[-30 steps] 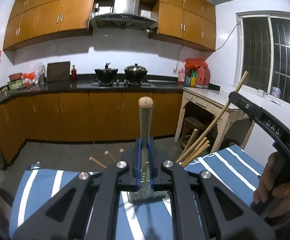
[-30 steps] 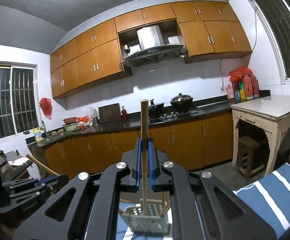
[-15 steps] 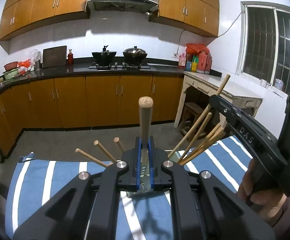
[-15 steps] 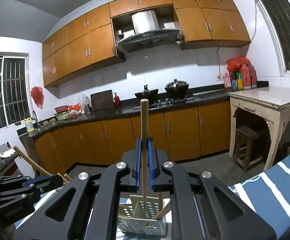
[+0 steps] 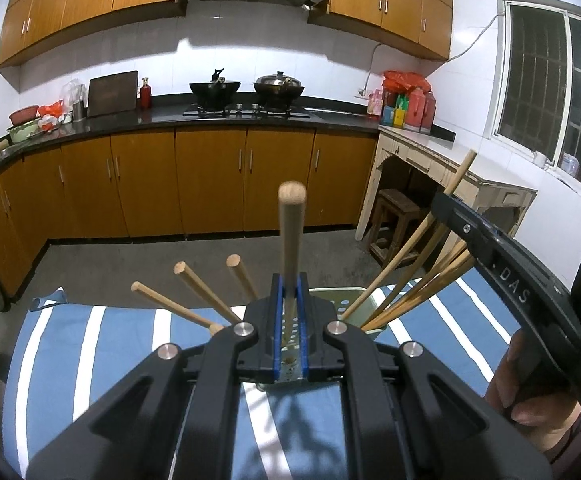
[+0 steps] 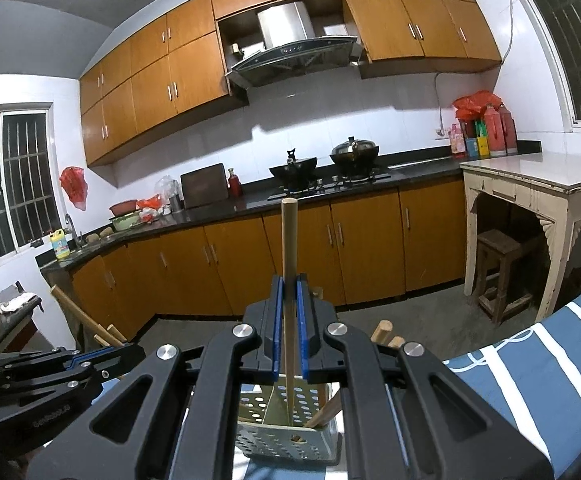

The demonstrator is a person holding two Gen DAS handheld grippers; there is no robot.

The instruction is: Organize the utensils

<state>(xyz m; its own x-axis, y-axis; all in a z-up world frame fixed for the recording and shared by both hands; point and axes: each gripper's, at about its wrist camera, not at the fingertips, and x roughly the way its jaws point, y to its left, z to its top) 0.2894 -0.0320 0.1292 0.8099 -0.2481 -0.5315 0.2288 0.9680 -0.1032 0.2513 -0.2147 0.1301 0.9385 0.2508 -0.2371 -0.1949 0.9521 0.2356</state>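
The left tongs [image 5: 289, 320] are clamped on a round light wooden utensil handle [image 5: 290, 240], the right tongs [image 6: 289, 320] on a thinner wooden stick [image 6: 289, 264]. Both handles stand above the pale perforated utensil holder [image 6: 290, 436] on the blue white-striped desk [image 5: 110, 344].
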